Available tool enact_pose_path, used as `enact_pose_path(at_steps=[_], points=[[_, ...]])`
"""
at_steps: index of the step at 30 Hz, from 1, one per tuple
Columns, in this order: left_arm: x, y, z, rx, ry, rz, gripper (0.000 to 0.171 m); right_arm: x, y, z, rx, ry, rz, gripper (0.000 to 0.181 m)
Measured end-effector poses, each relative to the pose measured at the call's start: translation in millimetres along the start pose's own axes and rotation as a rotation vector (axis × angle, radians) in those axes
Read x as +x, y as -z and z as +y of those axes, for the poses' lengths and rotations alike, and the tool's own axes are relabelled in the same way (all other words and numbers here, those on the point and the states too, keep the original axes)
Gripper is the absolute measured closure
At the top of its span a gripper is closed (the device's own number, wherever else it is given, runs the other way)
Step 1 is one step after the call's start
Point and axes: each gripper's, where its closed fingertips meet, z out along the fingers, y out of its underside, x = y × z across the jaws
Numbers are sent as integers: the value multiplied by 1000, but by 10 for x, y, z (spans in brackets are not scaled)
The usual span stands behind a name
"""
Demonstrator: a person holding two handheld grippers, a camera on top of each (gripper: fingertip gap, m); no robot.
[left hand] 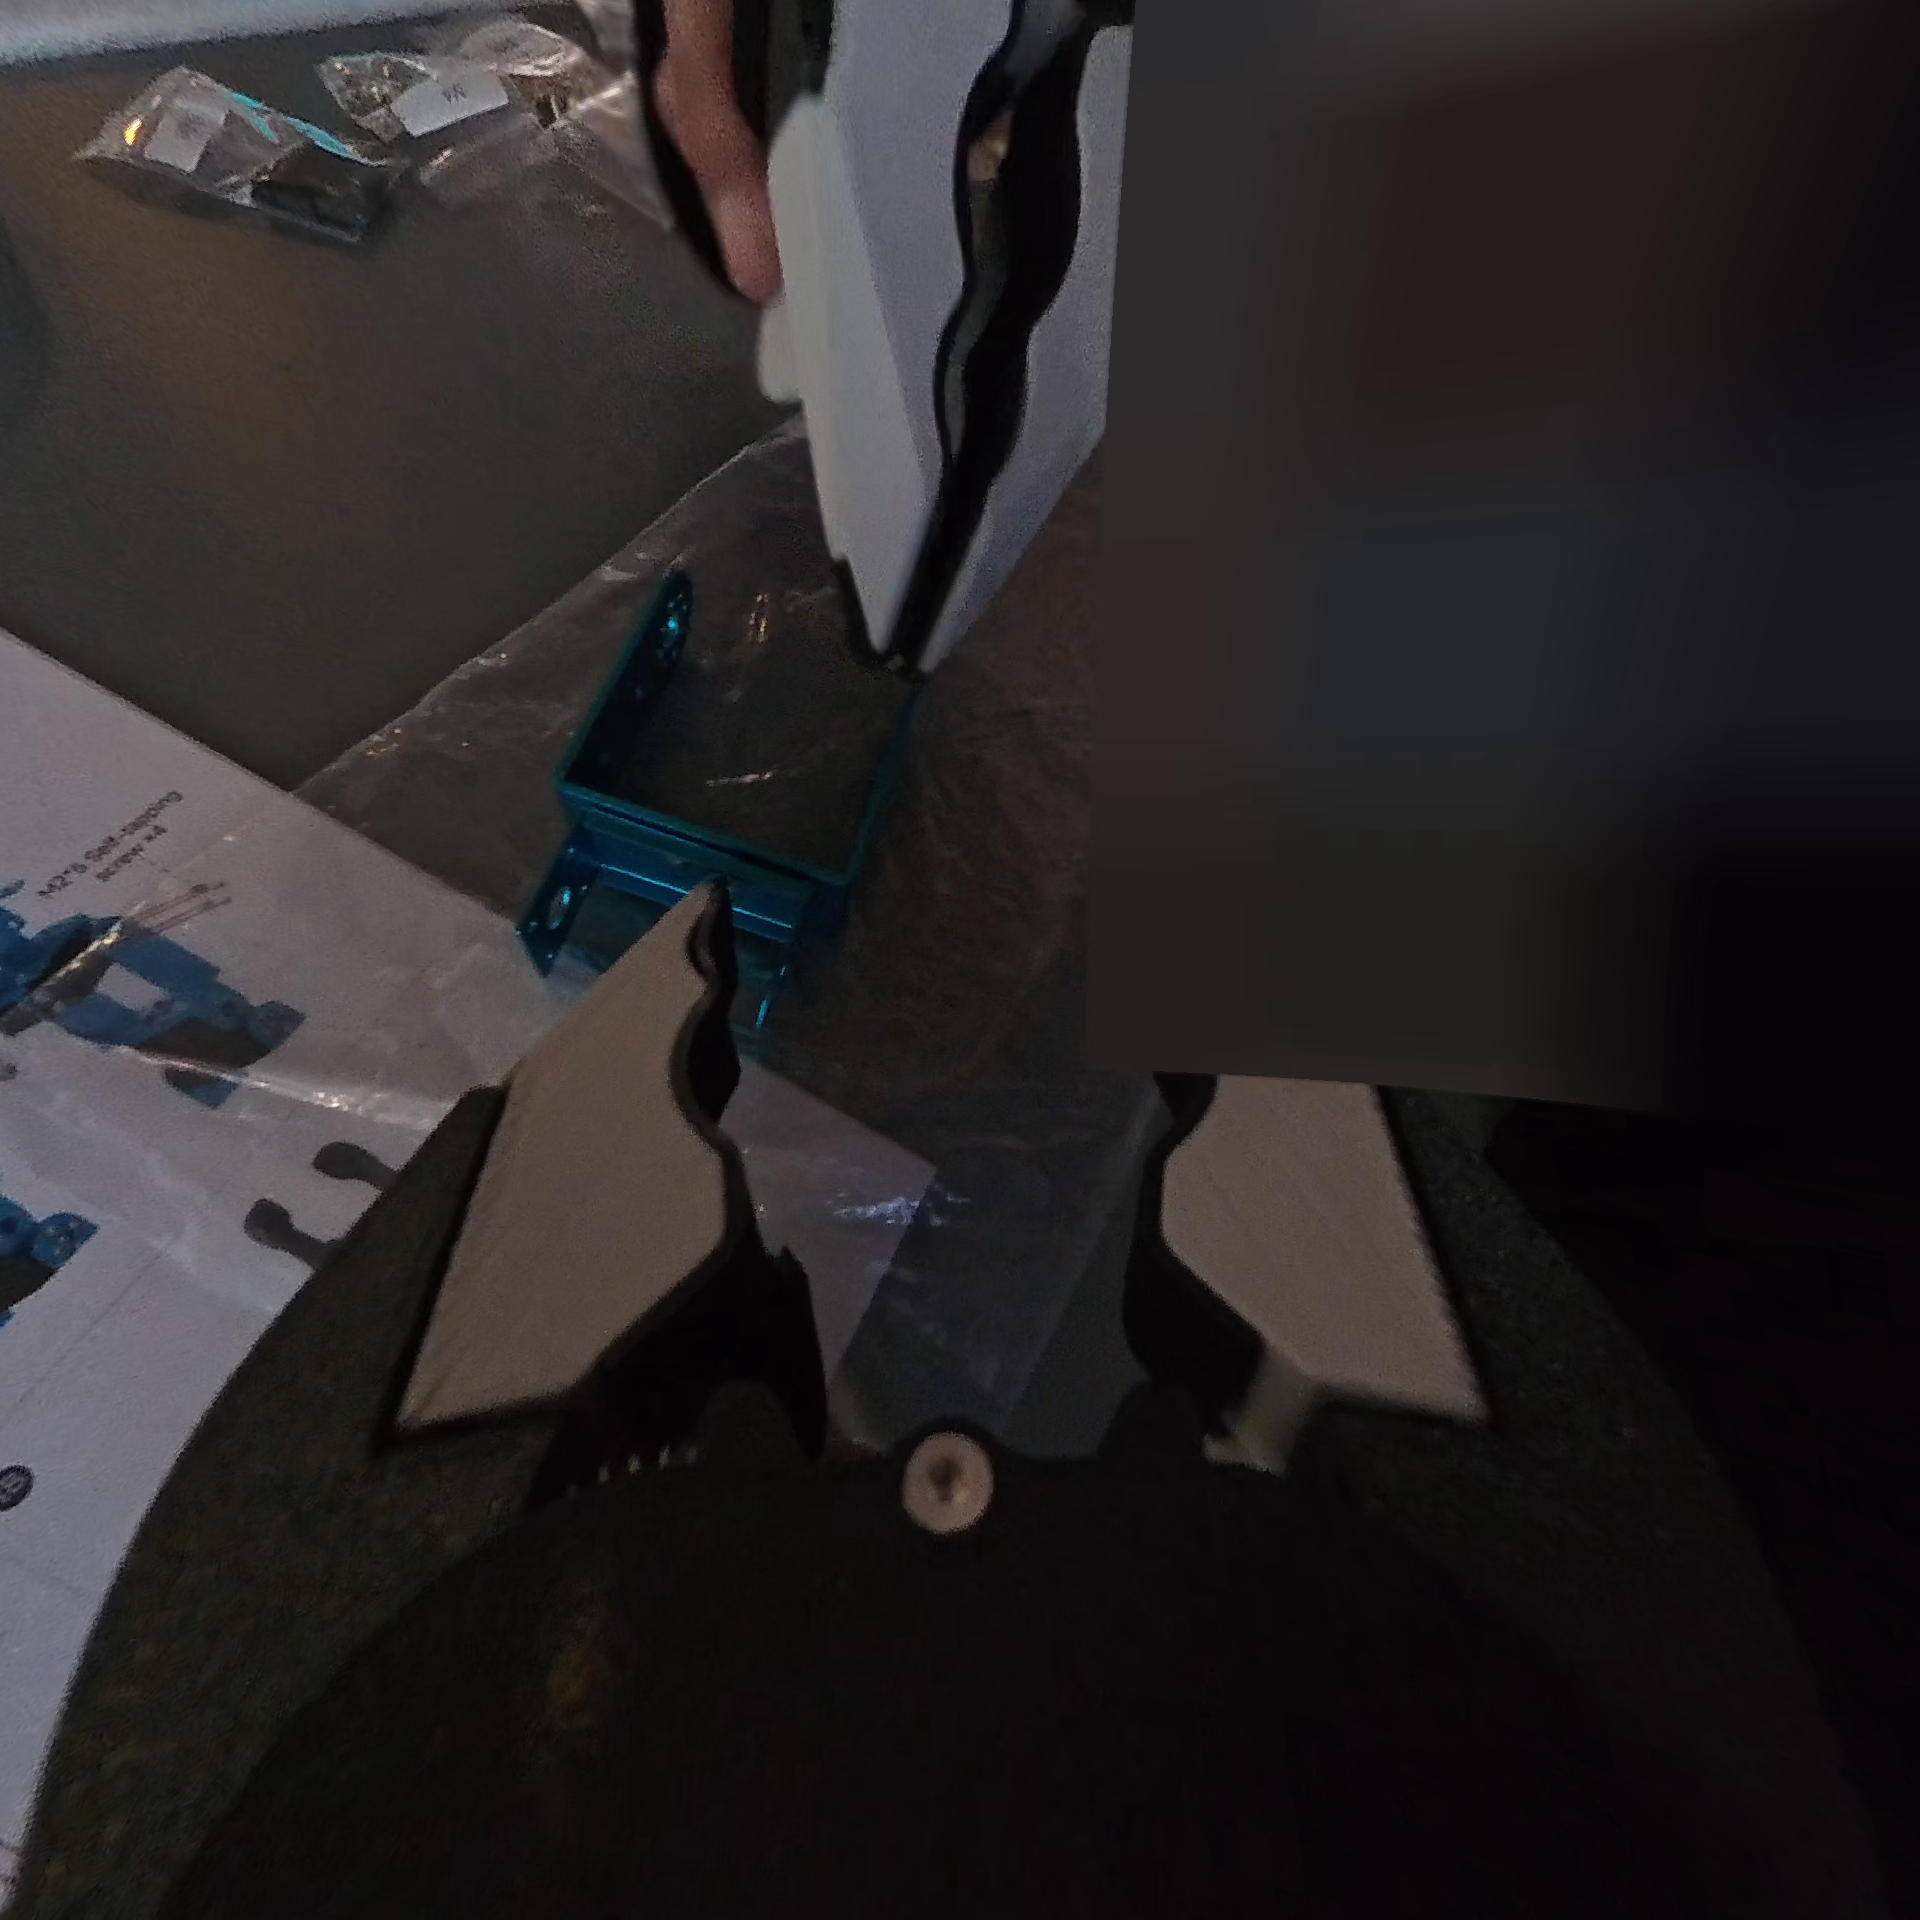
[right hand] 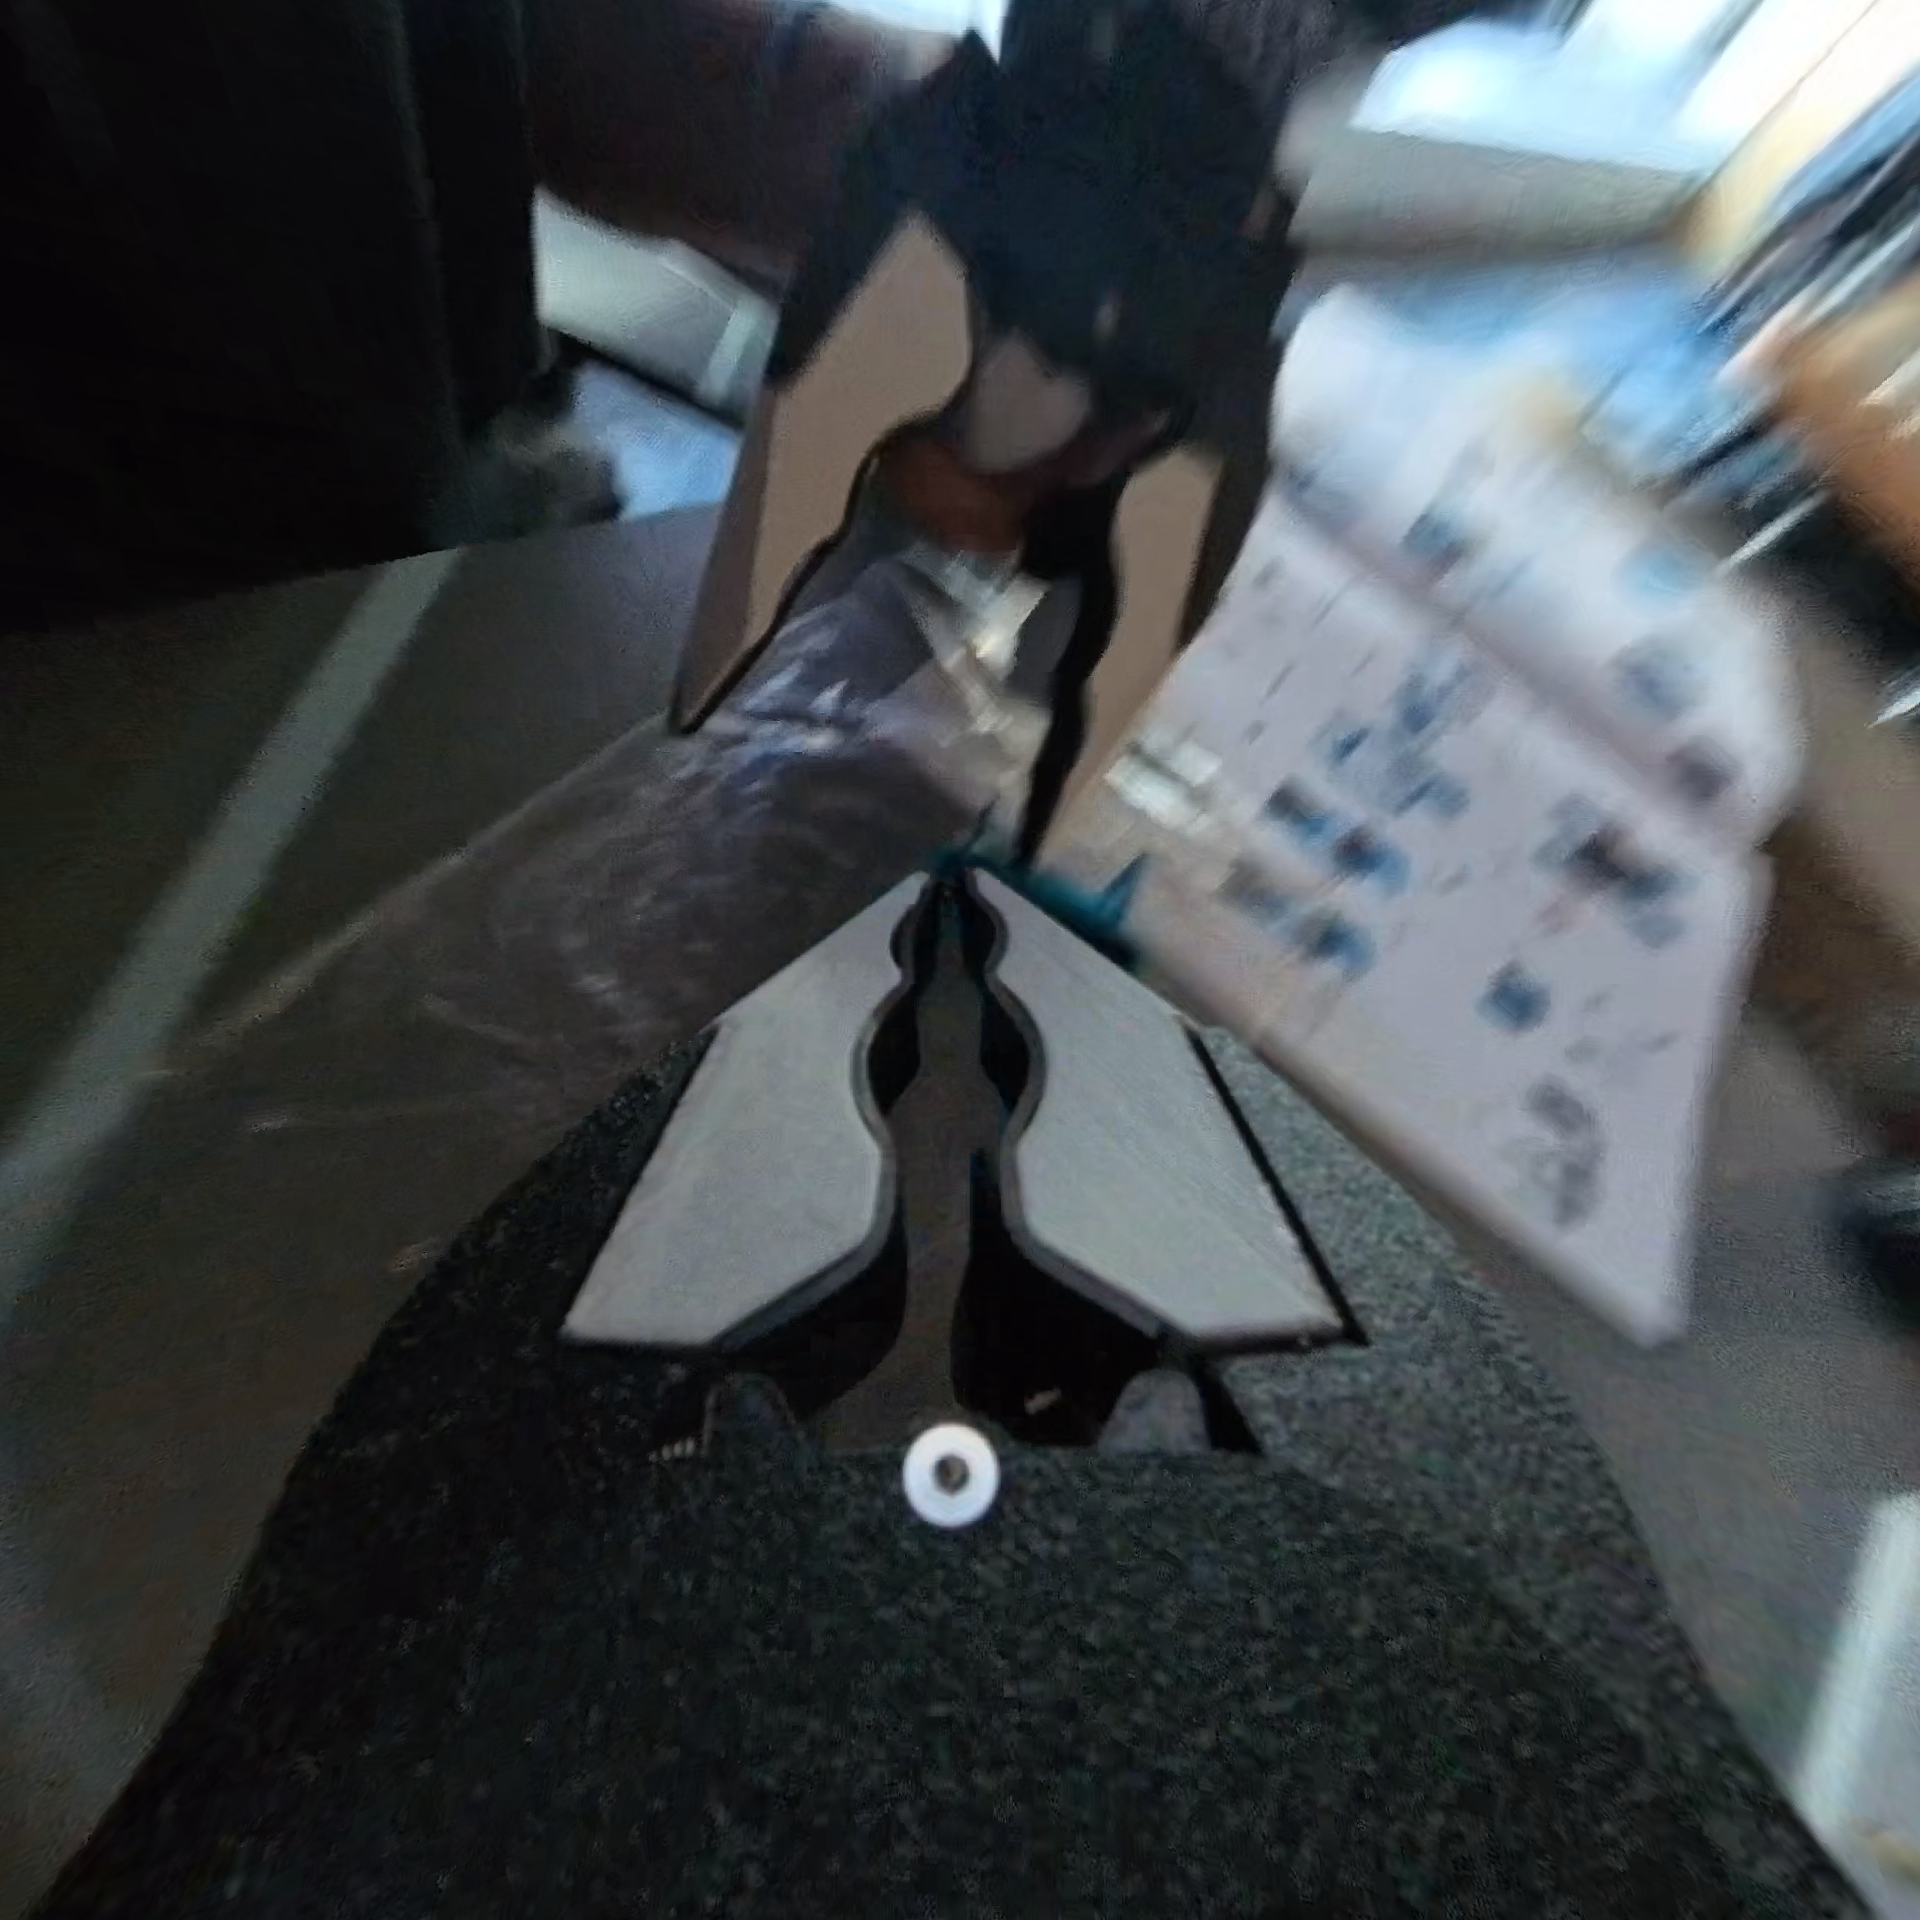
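My right gripper [left hand: 902, 652] pinches the blue bracket's [left hand: 717, 821] far corner (jaws pressed together); left gripper [right hand: 862, 790] hangs spread wide over it.

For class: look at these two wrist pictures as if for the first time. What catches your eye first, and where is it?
First, the bright blue metal bracket at the centre, lying on crinkled clear plastic. The right tongs come down from above, shut on its far corner, while the left tongs stand open just before its near end. To the left lies a white instruction sheet with blue drawings.
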Motion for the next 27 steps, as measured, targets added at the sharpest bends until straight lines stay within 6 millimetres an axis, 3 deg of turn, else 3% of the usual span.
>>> enact_pose_path(at_steps=[3,4,7,9,12,22,27], points=[[-1,9,-5,6,-5,-8,91,-517,101,259,-338,-368,-393,178],[-4,17,-7,8,-7,-13,91,-598,138,327,-426,-436,-440,178],[1,53,-22,27,-16,-26,91,-599,186,590,-626,-328,-344,178],[-9,67,-21,31,-22,-41,91,-623,231,562,-666,-334,-343,180],[5,76,-10,32,-34,-48,90,-559,328,676,-777,-280,-272,180],[42,116,4,50,-46,-62,91,-521,450,650,-794,-321,-231,172],[56,107,16,44,-52,-61,91,-527,439,766,-832,-310,-222,172]])
